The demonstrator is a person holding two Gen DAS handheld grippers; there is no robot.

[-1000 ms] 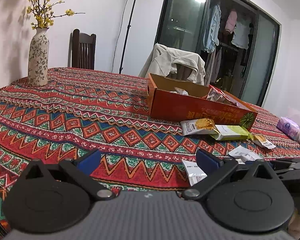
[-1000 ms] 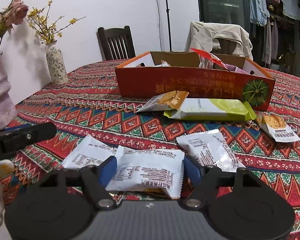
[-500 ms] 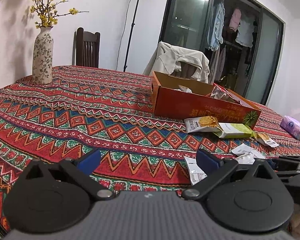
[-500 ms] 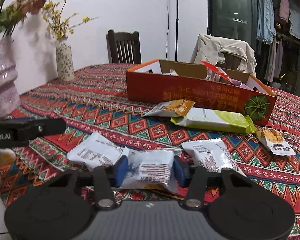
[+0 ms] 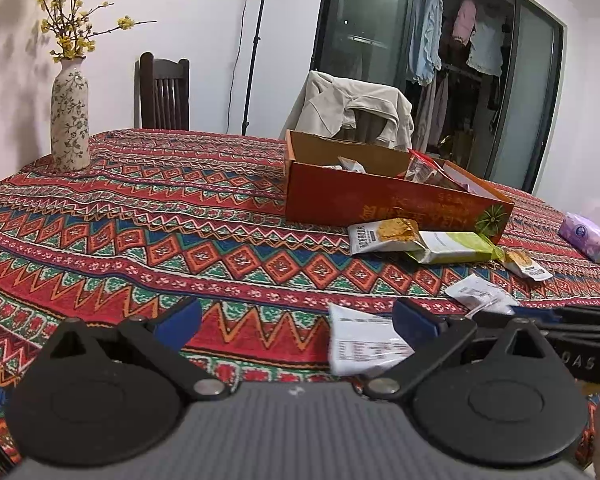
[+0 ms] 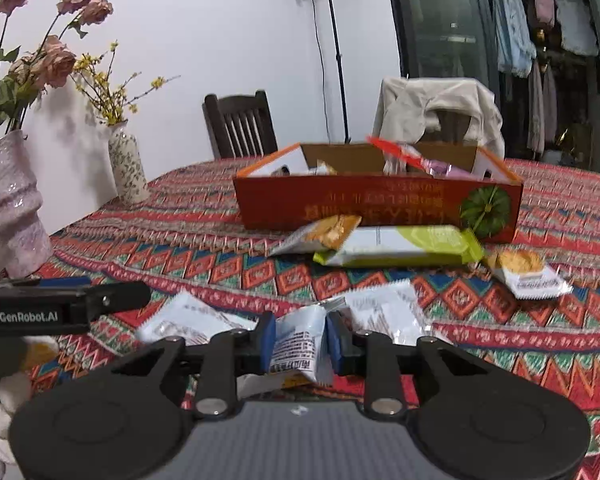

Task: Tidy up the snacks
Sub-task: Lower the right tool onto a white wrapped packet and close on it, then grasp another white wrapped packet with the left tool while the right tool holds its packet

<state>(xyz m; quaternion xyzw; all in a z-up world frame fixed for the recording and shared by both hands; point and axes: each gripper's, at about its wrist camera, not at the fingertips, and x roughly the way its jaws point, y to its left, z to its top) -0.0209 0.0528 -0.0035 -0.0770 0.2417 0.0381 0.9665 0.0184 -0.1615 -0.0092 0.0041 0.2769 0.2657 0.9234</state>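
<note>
An orange cardboard box (image 5: 380, 204) (image 6: 340, 204) with several snacks inside stands on the patterned tablecloth. Against its front lie an orange-print cookie packet (image 6: 324, 232) and a long green packet (image 6: 400, 246), with a small cookie packet (image 6: 528, 272) to the right. My right gripper (image 6: 301, 330) is closing, and its blue pads press a crumpled white snack packet (image 6: 298, 354) from both sides. Two more white packets (image 6: 188, 320) (image 6: 384, 308) lie flat beside it. My left gripper (image 5: 296, 320) stands open above the cloth, and a white packet (image 5: 360, 344) lies by its right finger.
A flowered vase (image 5: 70, 120) and a pink vase (image 6: 8, 208) stand at the table's left side. Two chairs stand behind the table, one draped with a beige jacket (image 5: 356, 112). A purple tissue pack (image 5: 584, 236) lies far right. Bare cloth spreads left of the box.
The right gripper's jaws closed from wide apart onto the white packet, crumpling it and raising it a little. The left gripper stayed open and shifted slightly.
</note>
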